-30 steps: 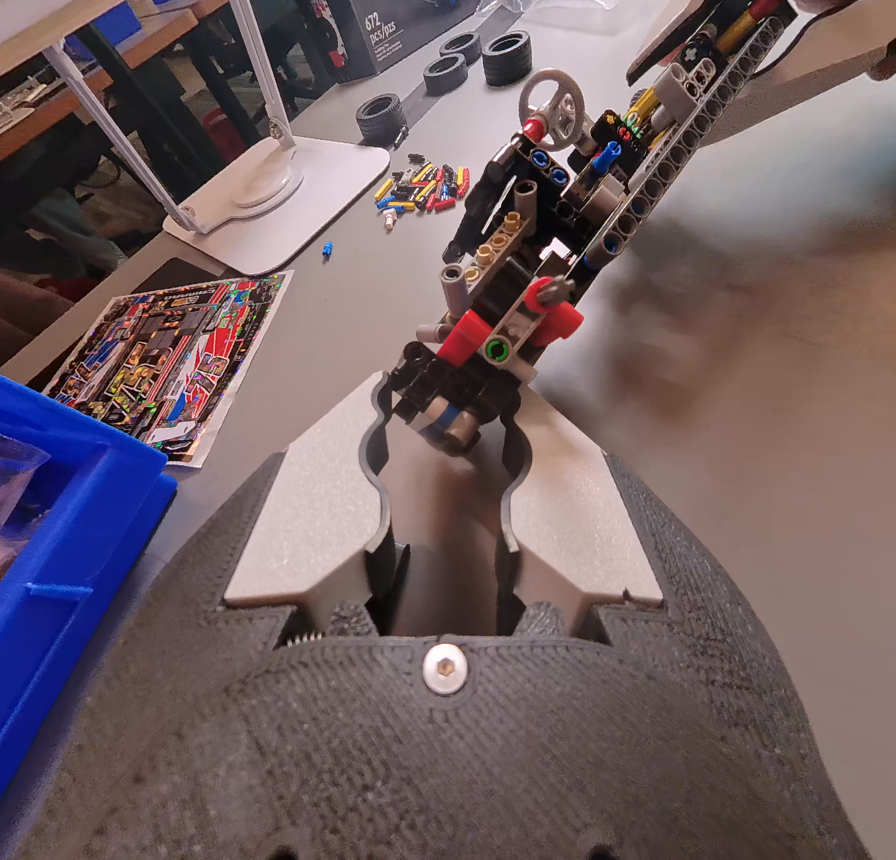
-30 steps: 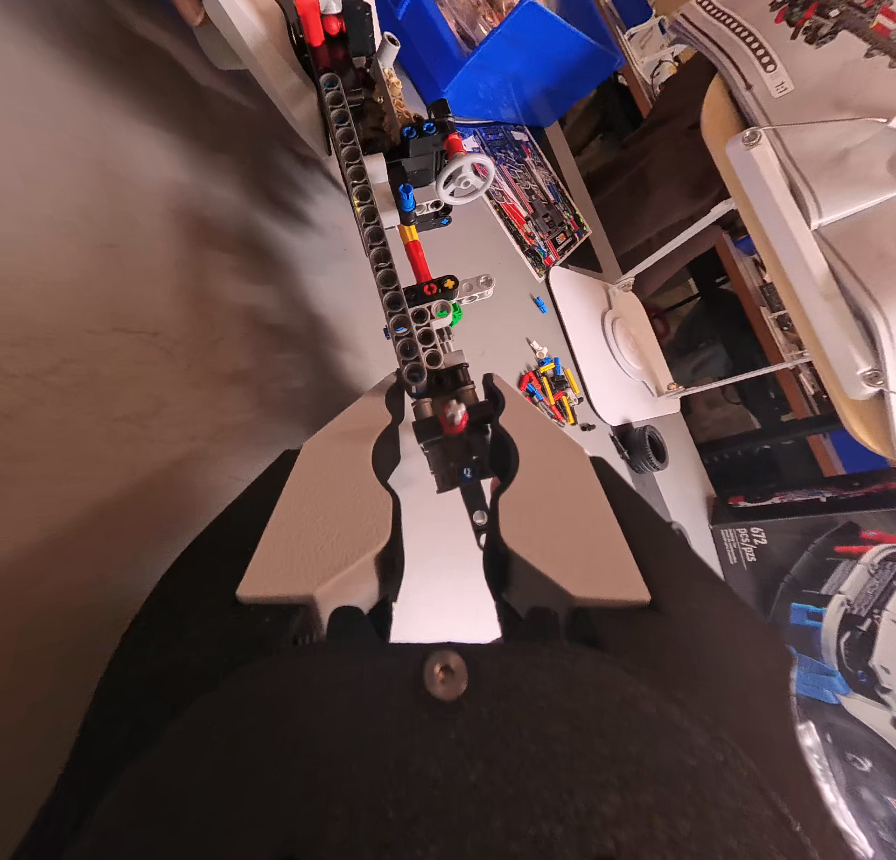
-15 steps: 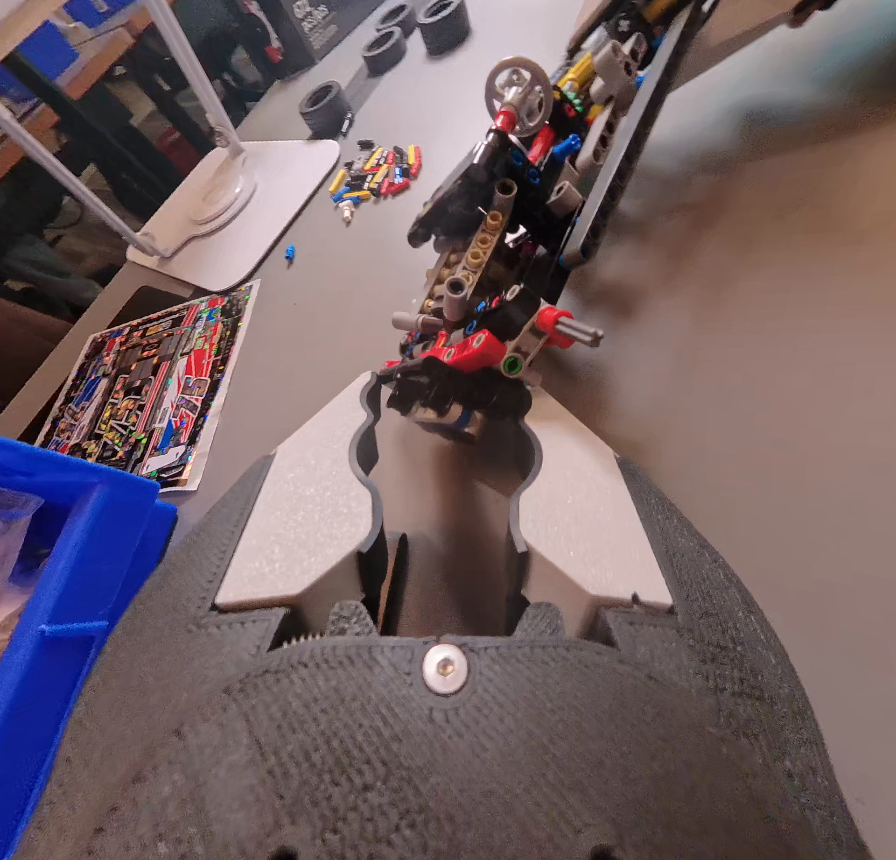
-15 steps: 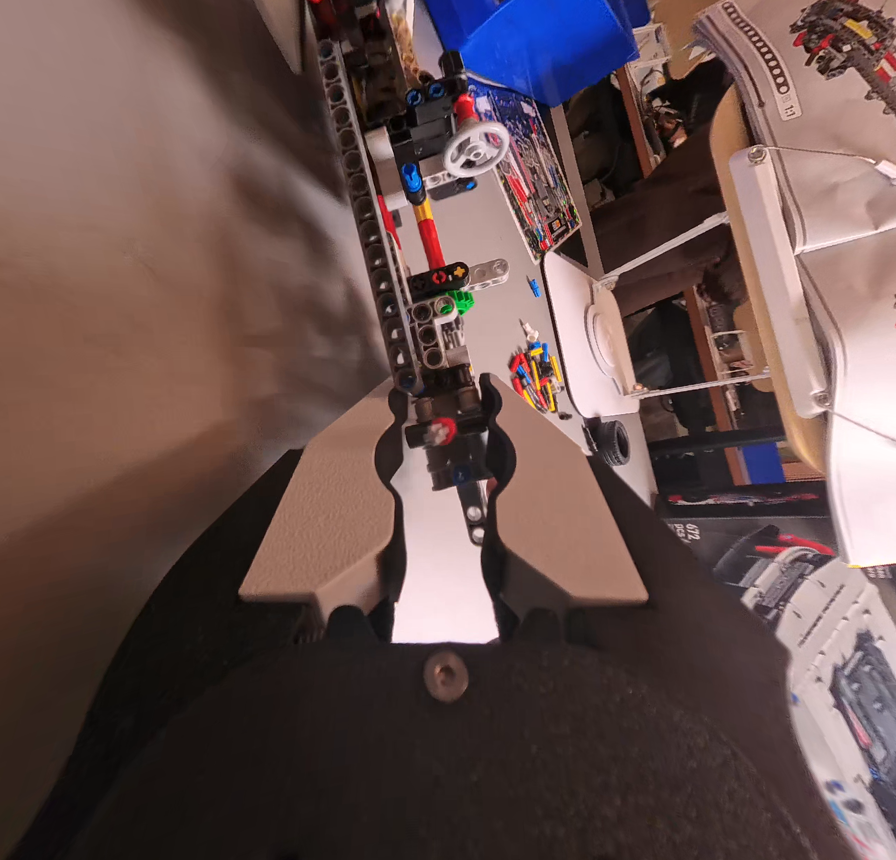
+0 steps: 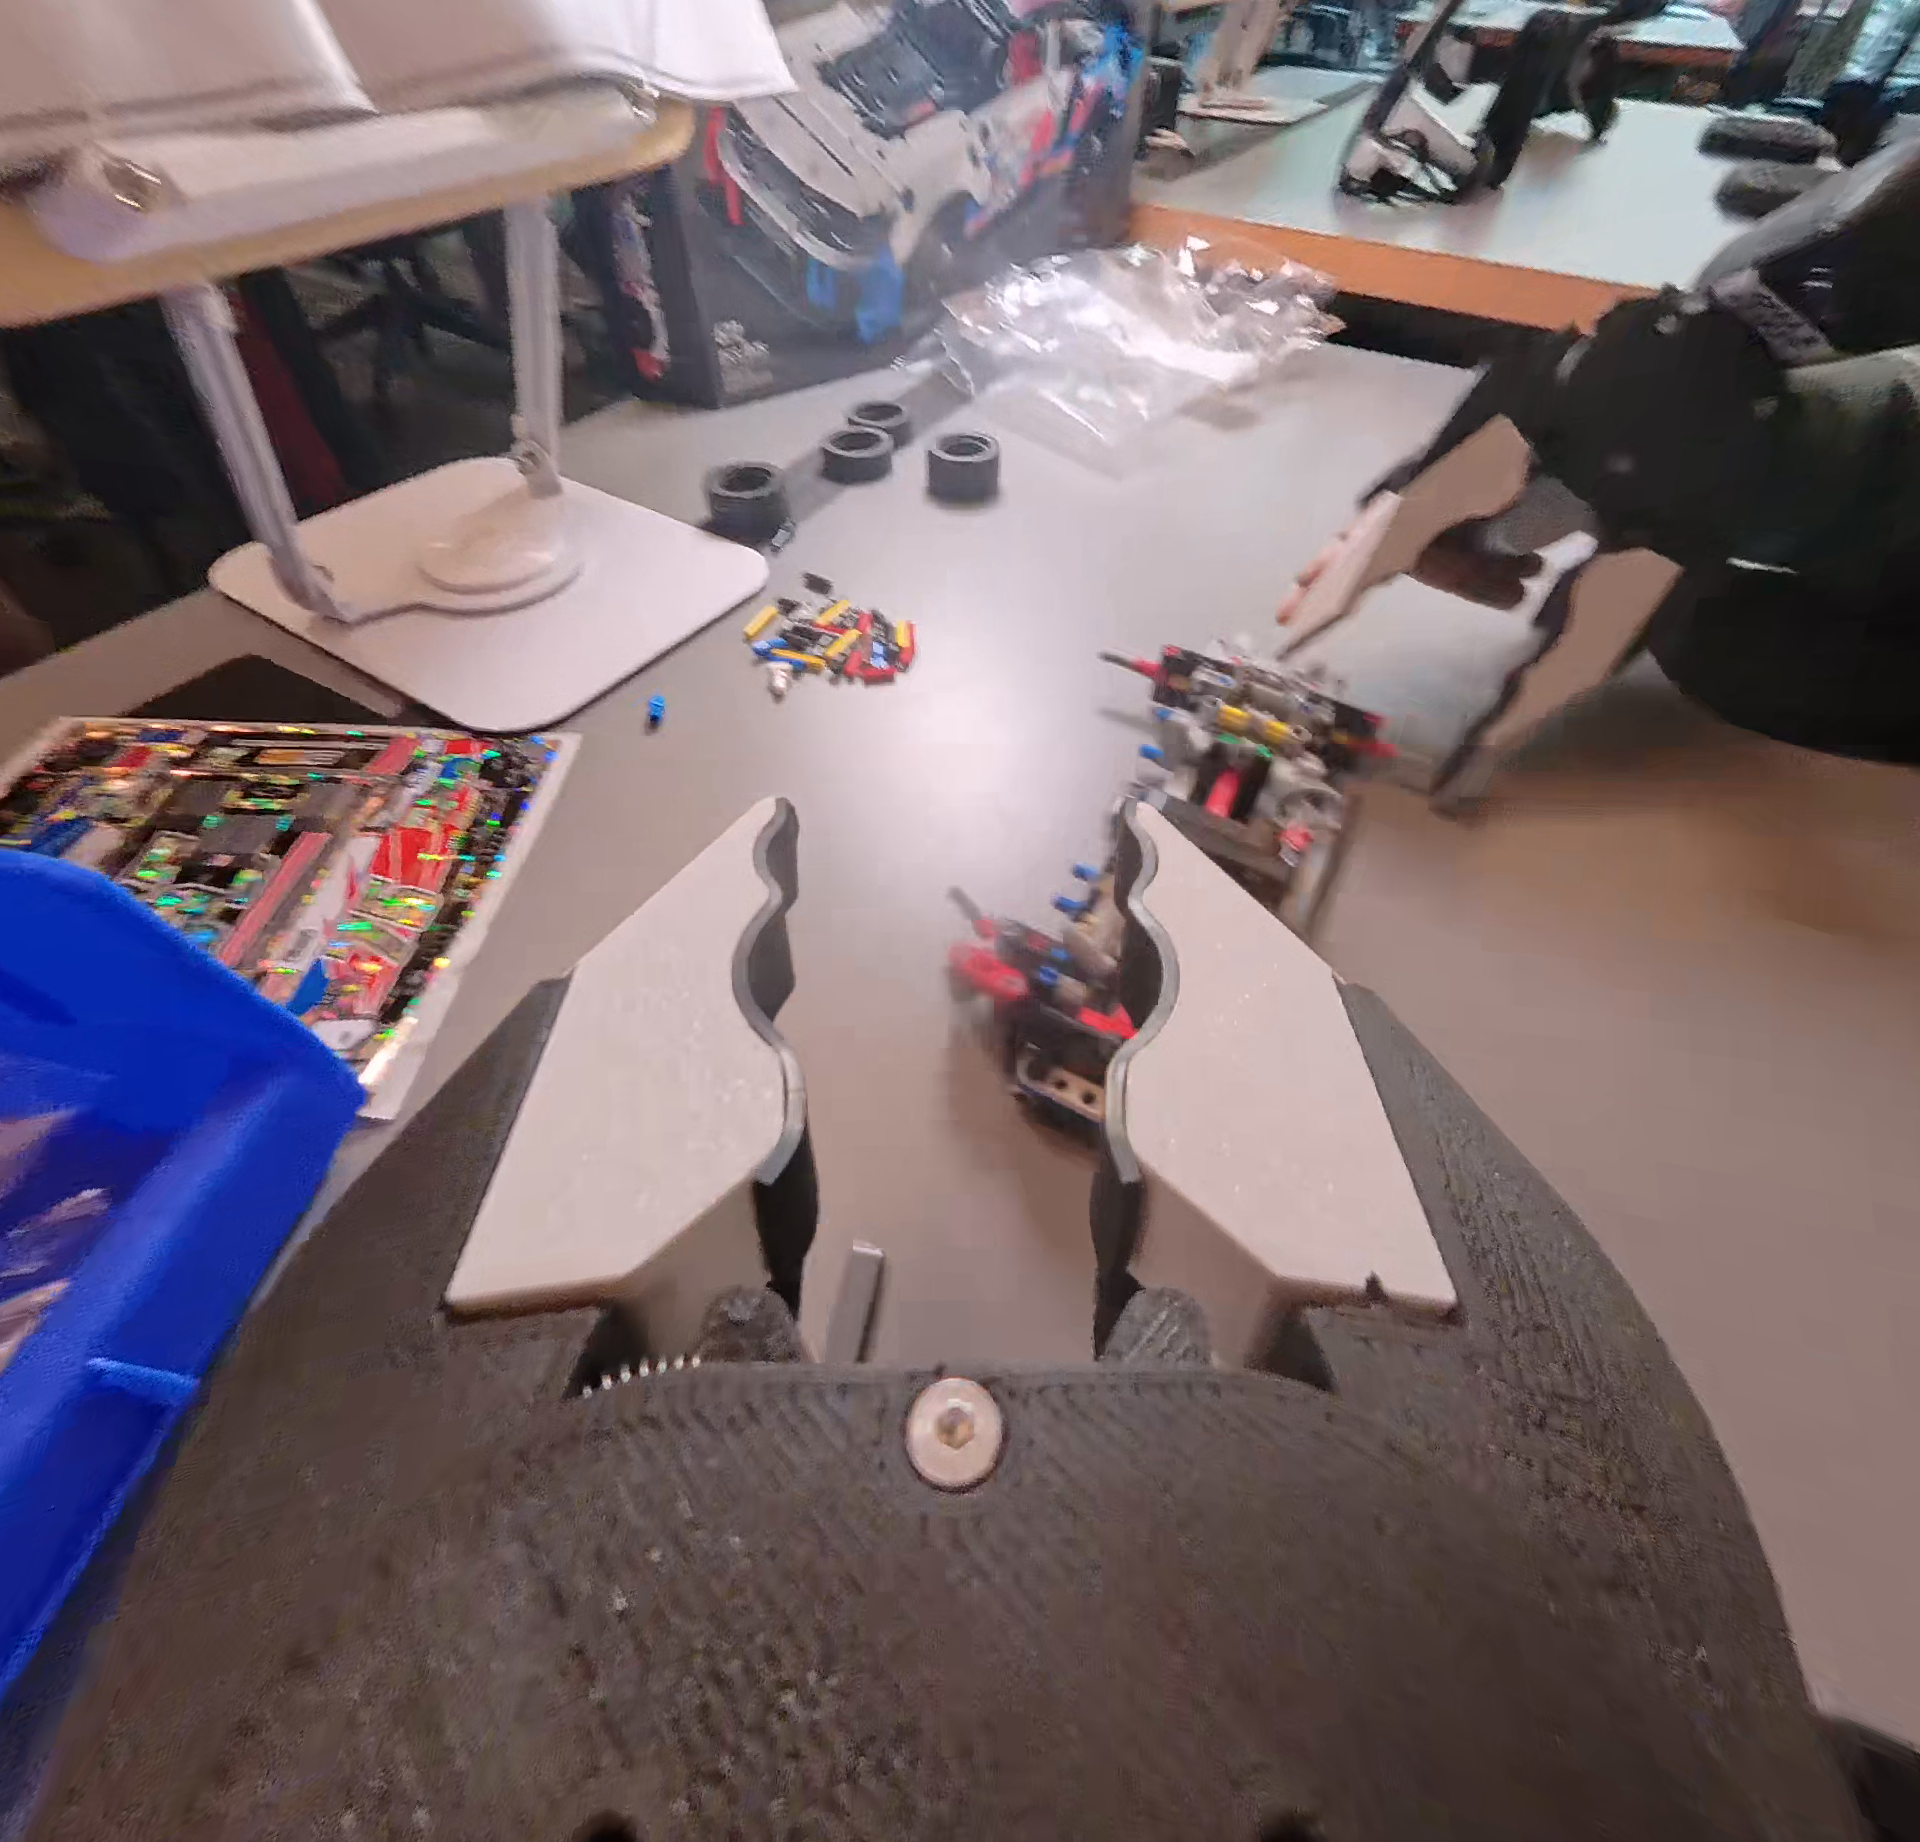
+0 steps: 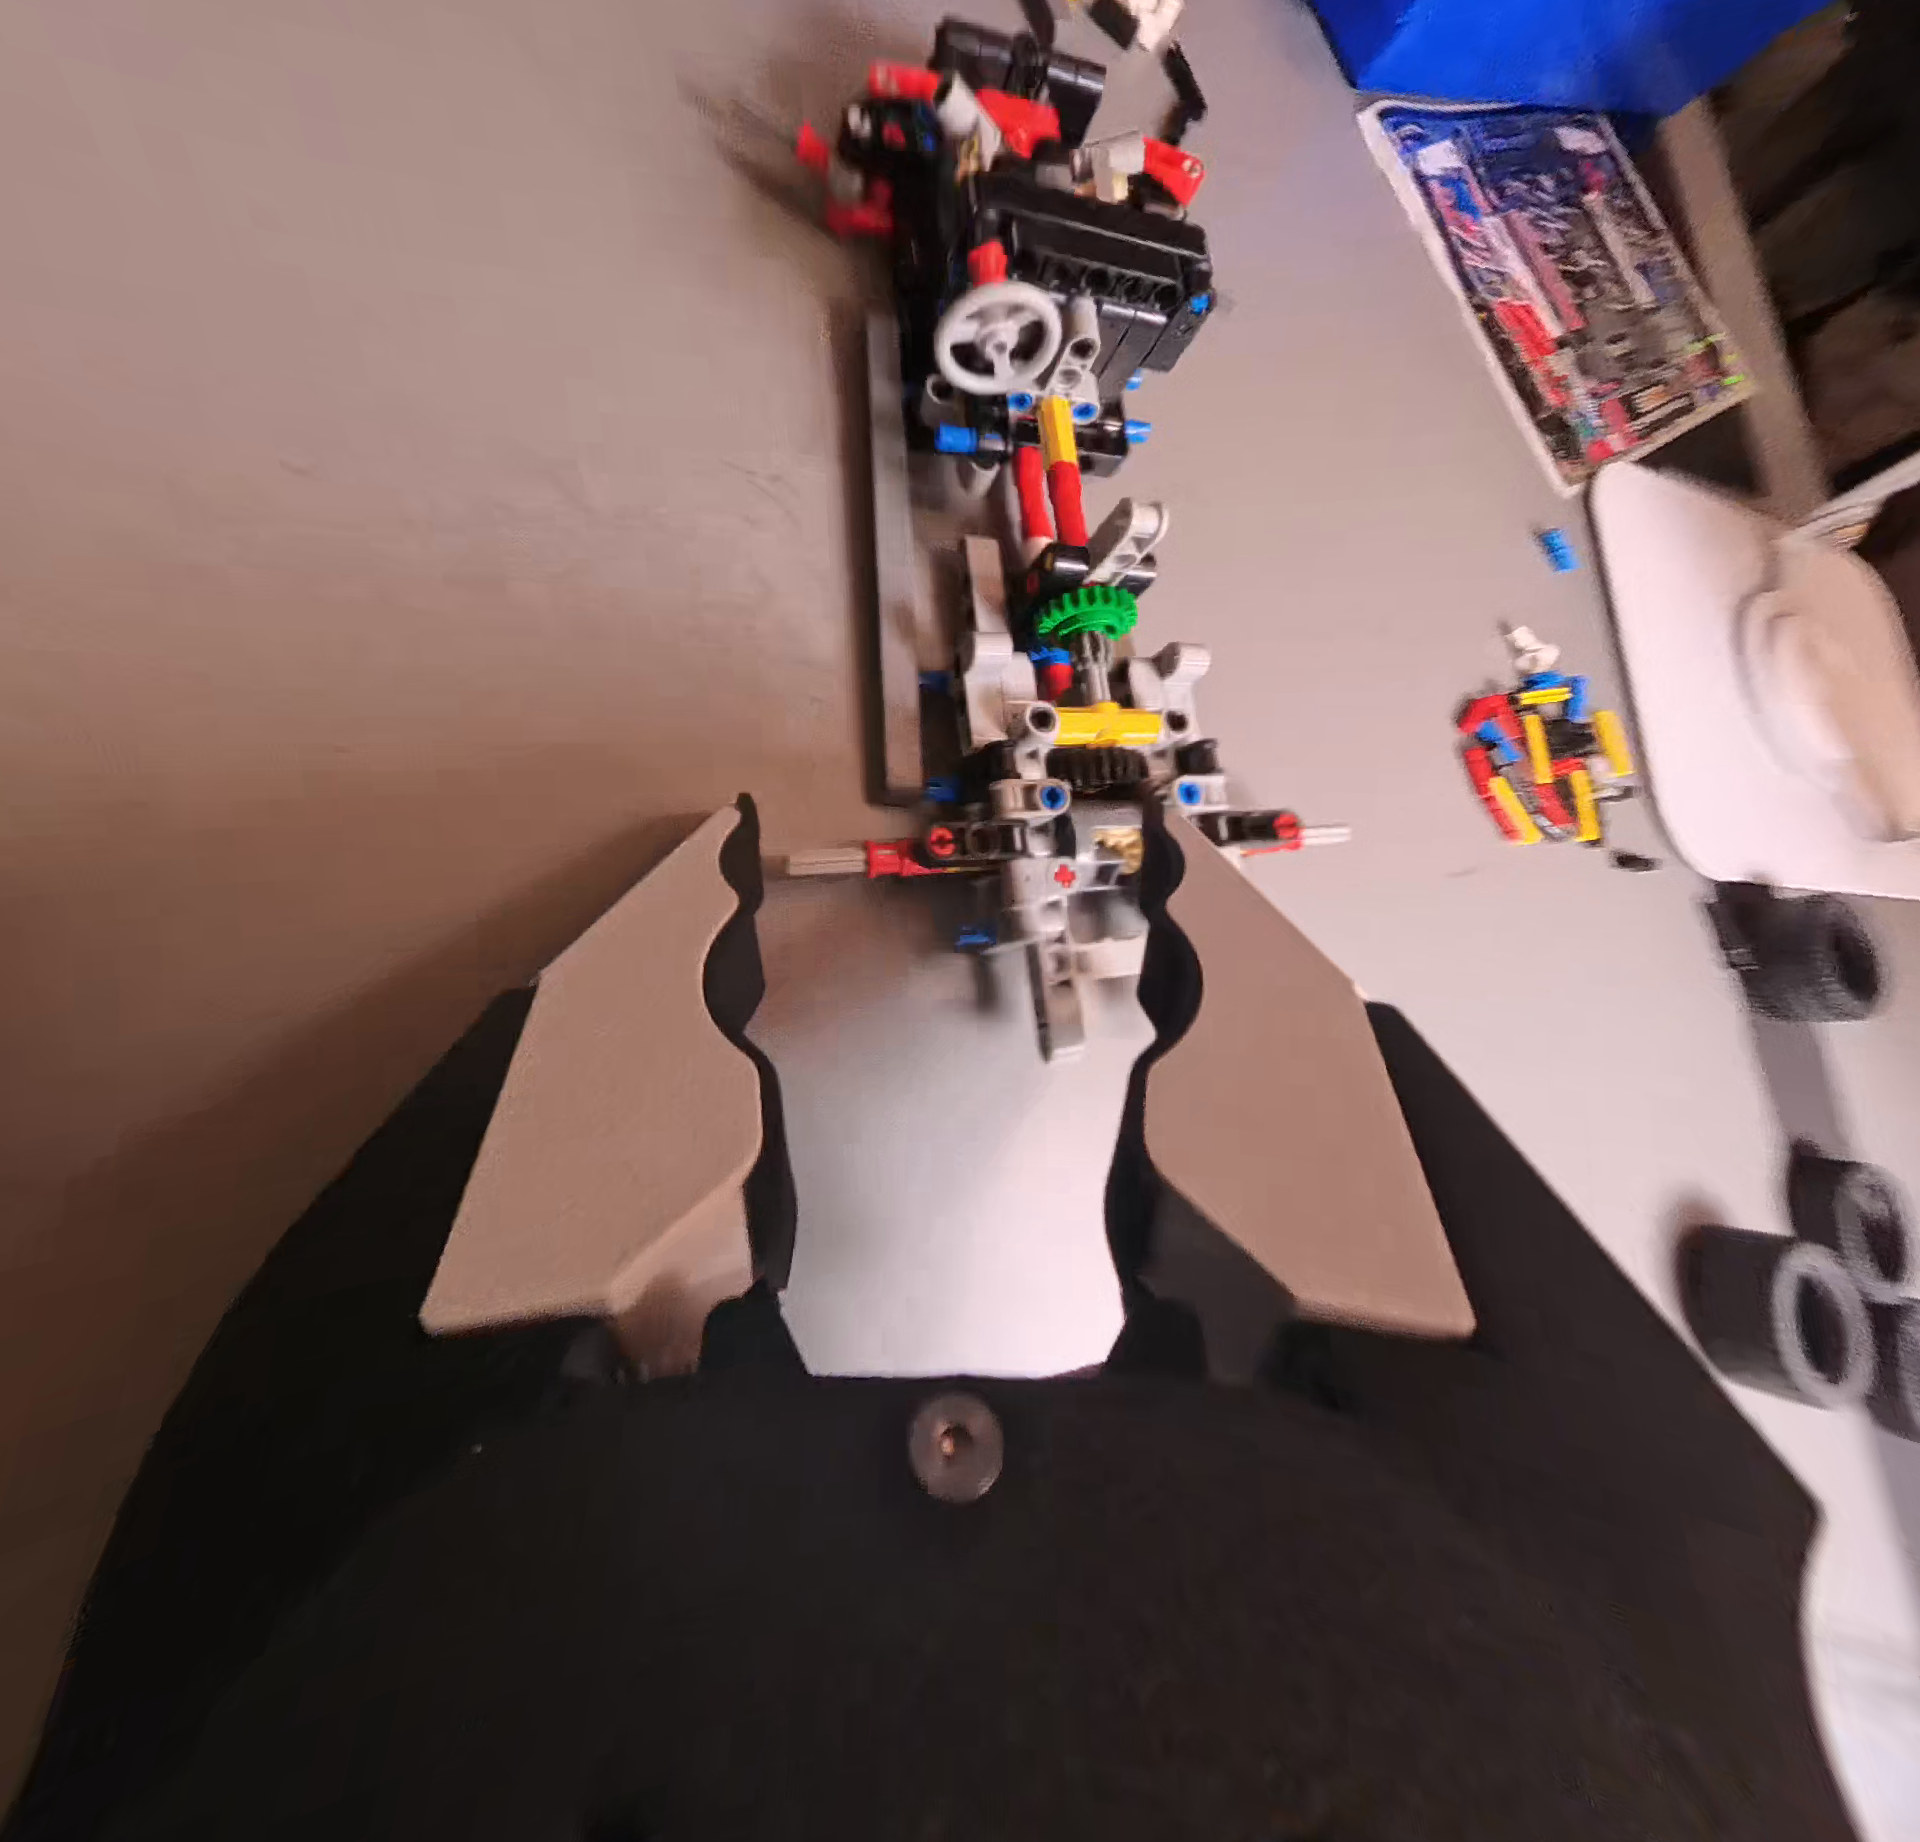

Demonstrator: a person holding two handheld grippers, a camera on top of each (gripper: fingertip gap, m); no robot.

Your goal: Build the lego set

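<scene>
The long lego chassis [image 6: 1049, 545], with a grey steering wheel [image 6: 997, 338], a green gear [image 6: 1086, 613] and red, yellow and black parts, lies flat on the grey table. My right gripper [image 6: 956, 821] is open. The chassis's near end sits between its fingers, close to the right one, apart from the left. My left gripper [image 5: 954, 816] is open and empty. The chassis [image 5: 1236, 743] lies to its right, its near end partly hidden behind the right finger [image 5: 1226, 1023]. The right gripper [image 5: 1371, 706] shows open at the chassis's far end.
A pile of small loose parts [image 5: 831, 639] [image 6: 1538, 753] and several black tyres [image 5: 857, 452] [image 6: 1797, 951] lie on the table. A white stand base [image 5: 499, 577], a shiny sticker sheet [image 5: 270, 857], a blue bin [image 5: 104, 1169], clear bags [image 5: 1122, 338] and the set's box [image 5: 935, 130] surround them.
Both grippers held the chassis up between them. Now both have opened and let go, and the chassis lies flat on the table. Both grippers have drawn back a little.
</scene>
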